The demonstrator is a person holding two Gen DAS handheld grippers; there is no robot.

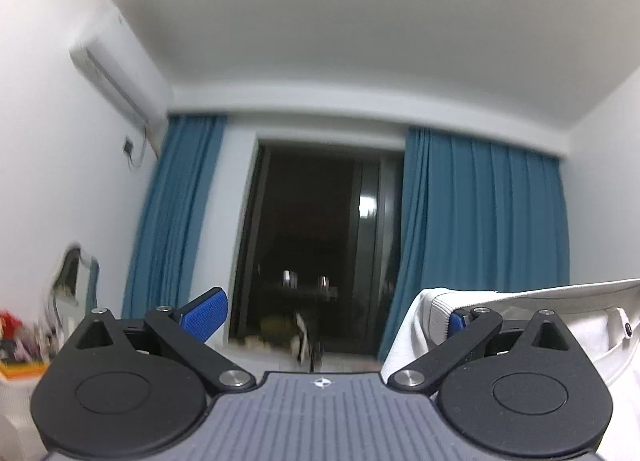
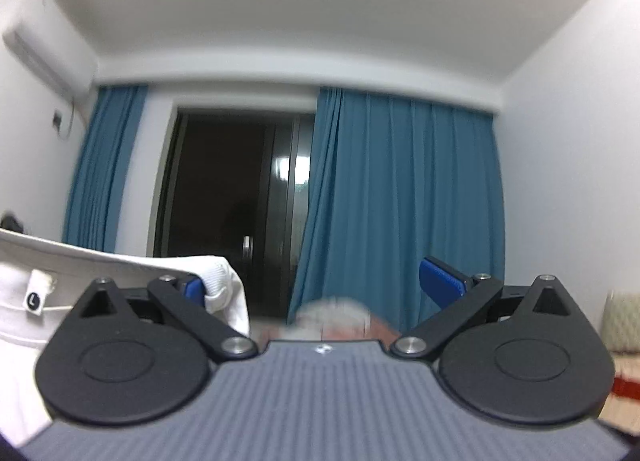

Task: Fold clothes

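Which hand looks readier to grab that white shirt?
Neither left nor right: both the left gripper and right gripper stand open, each with the white shirt draped over its inner finger.

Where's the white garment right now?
The white garment hangs stretched between the two grippers: draped over the inner finger of the left gripper and the right gripper, in front of the blue curtains.

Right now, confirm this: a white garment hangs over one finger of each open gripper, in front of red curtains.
Not red: the curtains are blue, as the right wrist view shows. The white garment and open fingers stand as stated.
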